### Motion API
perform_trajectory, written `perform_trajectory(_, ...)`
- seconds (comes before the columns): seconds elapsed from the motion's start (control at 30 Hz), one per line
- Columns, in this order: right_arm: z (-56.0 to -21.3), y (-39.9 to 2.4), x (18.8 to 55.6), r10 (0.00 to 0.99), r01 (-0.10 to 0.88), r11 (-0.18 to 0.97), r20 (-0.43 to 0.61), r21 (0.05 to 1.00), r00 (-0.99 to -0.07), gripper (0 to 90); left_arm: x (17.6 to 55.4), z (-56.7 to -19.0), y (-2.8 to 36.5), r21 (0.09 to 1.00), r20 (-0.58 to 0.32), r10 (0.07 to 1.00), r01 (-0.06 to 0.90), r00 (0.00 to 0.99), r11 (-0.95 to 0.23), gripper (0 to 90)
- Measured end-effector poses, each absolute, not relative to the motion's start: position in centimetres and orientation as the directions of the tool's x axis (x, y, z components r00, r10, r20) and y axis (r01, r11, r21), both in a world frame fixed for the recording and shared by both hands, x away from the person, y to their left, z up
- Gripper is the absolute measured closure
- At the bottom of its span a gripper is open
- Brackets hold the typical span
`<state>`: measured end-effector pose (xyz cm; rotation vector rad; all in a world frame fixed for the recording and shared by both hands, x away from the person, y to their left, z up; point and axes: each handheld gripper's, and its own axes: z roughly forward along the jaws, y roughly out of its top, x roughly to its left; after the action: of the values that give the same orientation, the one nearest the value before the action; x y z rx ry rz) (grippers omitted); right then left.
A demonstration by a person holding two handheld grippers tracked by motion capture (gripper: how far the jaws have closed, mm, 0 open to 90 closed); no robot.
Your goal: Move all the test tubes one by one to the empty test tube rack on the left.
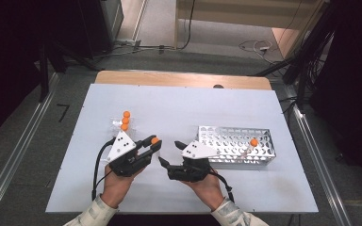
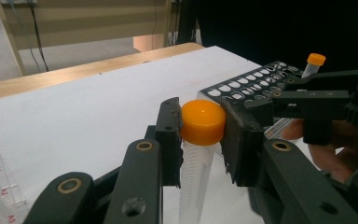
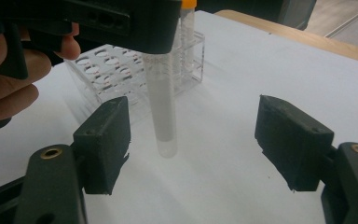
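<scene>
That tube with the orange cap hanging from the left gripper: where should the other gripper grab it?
Probably on the bare lower body of the tube, coming in level from the side. It hangs upright, its orange cap taken up by the left gripper, and the right gripper already stands open around the clear, slim lower part.

Red marks "A1", "A2", "A3" are showing on clear rack (image 2: 0, 186); tube (image 3: 162, 98) graduations aren't legible.
</scene>
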<state>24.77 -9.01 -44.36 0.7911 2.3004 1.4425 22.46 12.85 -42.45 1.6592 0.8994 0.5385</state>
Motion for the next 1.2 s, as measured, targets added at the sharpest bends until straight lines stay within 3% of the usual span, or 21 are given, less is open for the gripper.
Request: perform_trajectory(1.2, -44.3, -11.4, 24.6, 0.632, 0.299, 0.327, 0.028, 0.897, -0.775, 26.7, 22.7, -40.2, 18.8, 0.961, -0.169, 0.866, 0.275, 0.470, 0.038, 69.5)
